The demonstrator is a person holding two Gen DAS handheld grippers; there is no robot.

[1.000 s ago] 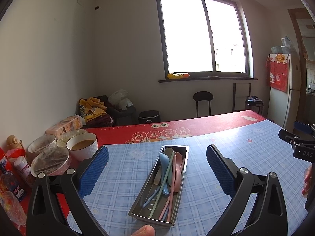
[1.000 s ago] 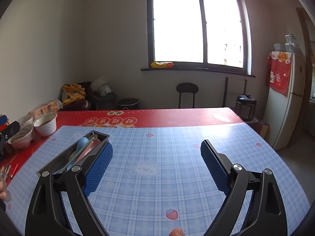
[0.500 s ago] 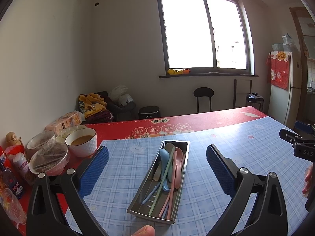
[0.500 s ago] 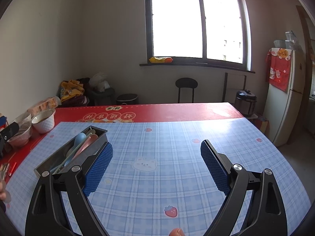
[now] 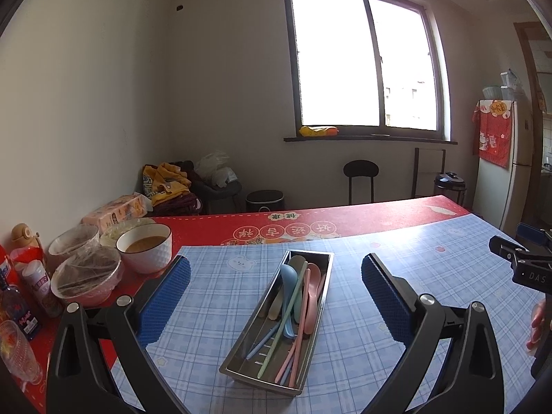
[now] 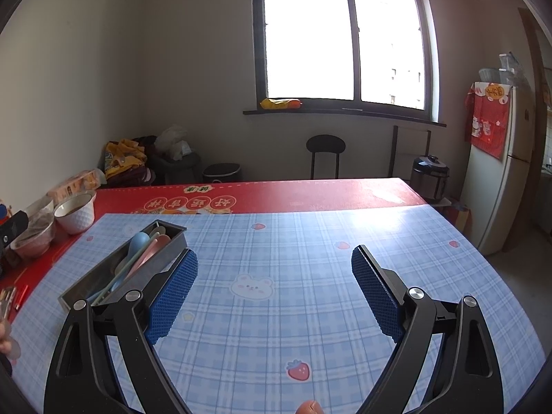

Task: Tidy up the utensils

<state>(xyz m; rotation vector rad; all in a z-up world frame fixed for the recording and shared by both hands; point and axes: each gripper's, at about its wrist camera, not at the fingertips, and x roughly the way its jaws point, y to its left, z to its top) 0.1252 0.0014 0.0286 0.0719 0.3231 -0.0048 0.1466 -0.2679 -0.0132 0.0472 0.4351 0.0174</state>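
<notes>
A long steel tray [image 5: 324,327] lies on the blue checked tablecloth, holding several pastel spoons and chopsticks [image 5: 296,296]. My left gripper [image 5: 276,296] is open and empty, held above and in front of the tray, which shows between its blue pads. In the right wrist view the tray [image 6: 162,258] lies at the left, partly behind the left finger. My right gripper [image 6: 274,286] is open and empty above the bare cloth, to the right of the tray. The right gripper's body shows at the left view's right edge [image 5: 524,265].
A white bowl of brown soup [image 5: 145,246], several film-covered bowls [image 5: 86,276], a tissue pack [image 5: 117,212], bottles and a glass [image 5: 13,348] crowd the table's left edge. A red mat [image 6: 276,196] covers the far side. A stool [image 6: 326,155], cooker and fridge [image 6: 500,172] stand beyond.
Both cameras have tilted up and drawn back slightly, so the tray sits a little lower and nearer in view. Both grippers stay open.
</notes>
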